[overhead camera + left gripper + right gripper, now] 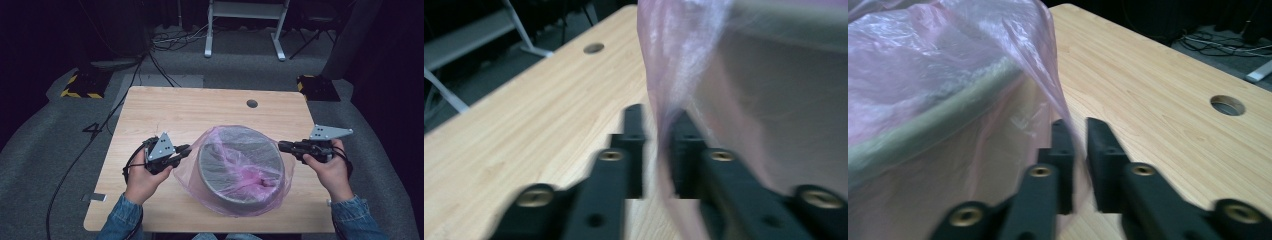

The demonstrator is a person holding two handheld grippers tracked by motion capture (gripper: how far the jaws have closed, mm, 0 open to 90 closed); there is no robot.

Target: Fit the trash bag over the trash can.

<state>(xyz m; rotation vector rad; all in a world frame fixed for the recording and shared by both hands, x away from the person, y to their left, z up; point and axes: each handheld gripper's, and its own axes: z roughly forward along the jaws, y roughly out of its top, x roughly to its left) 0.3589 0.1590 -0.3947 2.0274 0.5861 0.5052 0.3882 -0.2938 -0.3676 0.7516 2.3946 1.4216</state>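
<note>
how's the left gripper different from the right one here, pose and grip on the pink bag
The left gripper sits at the left side of the pink bag; the right gripper sits at its right side. The left one angles up and inward, while the right one lies nearly level. Shared: each has its jaws shut on a fold of the bag, which covers the grey basin.

I count one table (150, 107), with one round hole (252, 103) in its far side. On it I see one grey bin (241, 167), and one pink bag (200, 172) over that. I have two grippers: one on the left (188, 148), one on the right (280, 145), each with two black jaws. Two hands hold them, and two denim sleeves (120, 220) come in from the near edge.
</note>
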